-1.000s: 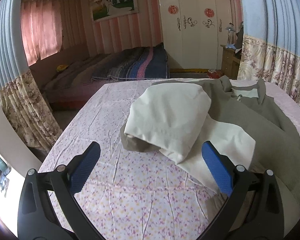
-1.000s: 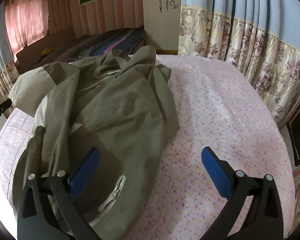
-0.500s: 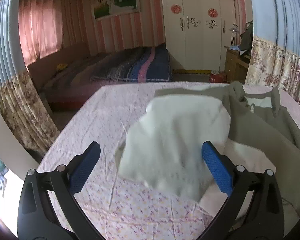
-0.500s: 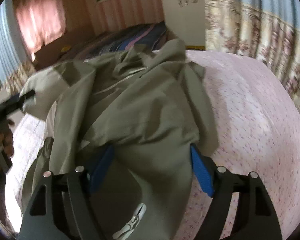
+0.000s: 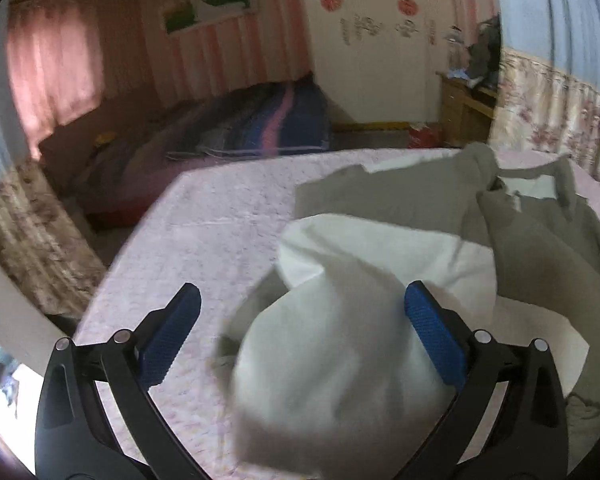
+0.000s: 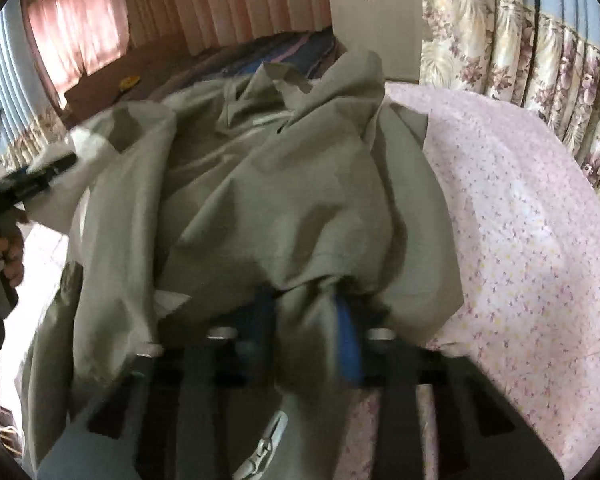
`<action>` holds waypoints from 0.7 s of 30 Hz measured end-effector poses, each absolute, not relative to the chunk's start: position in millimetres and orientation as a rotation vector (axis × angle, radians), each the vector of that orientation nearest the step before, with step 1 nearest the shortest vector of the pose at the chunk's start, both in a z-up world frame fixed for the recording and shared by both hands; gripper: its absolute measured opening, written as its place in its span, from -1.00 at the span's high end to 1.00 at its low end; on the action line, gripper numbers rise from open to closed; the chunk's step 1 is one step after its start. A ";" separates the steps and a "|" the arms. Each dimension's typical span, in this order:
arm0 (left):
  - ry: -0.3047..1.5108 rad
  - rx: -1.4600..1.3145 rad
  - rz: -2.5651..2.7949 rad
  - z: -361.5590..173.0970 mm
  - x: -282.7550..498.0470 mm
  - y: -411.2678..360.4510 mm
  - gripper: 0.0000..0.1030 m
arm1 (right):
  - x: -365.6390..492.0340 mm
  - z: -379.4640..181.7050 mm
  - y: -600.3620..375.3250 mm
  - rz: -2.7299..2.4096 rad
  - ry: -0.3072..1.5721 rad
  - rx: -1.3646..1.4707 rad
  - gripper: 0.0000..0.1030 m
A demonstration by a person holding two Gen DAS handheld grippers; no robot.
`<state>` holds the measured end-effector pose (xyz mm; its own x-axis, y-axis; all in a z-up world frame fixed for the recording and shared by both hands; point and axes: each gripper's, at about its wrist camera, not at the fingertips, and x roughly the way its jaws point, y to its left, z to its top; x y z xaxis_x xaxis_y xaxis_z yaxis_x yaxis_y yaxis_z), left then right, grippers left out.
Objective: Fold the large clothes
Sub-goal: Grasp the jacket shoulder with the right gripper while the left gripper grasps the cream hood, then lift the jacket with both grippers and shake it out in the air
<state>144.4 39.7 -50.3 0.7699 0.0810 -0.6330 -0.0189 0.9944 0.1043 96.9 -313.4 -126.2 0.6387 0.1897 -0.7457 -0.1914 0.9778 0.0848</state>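
Note:
A large olive-grey jacket (image 6: 284, 200) with a cream-white lining lies crumpled on a bed with a pink flowered sheet (image 6: 520, 240). My right gripper (image 6: 306, 320) is shut on a bunched fold of the jacket and lifts it. In the left wrist view the jacket's white lining (image 5: 352, 320) lies between the fingers of my left gripper (image 5: 300, 328), whose jaws stand wide apart. The left gripper also shows at the left edge of the right wrist view (image 6: 40, 172), next to the jacket's left side.
A second bed with a dark striped blanket (image 5: 256, 124) stands beyond the pink sheet (image 5: 220, 216). A white wardrobe (image 5: 372, 48) and a wooden cabinet (image 5: 460, 108) stand at the back. Flowered curtains (image 6: 520, 60) hang to the right.
My right gripper has moved left onto the jacket and shut on a fold of it. My left gripper has moved forward, so the white lining now lies between its open jaws.

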 end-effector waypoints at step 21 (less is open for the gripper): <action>0.476 -0.033 -0.081 68.8 95.5 60.1 0.92 | 110.2 67.4 -371.3 0.054 0.342 -0.183 0.94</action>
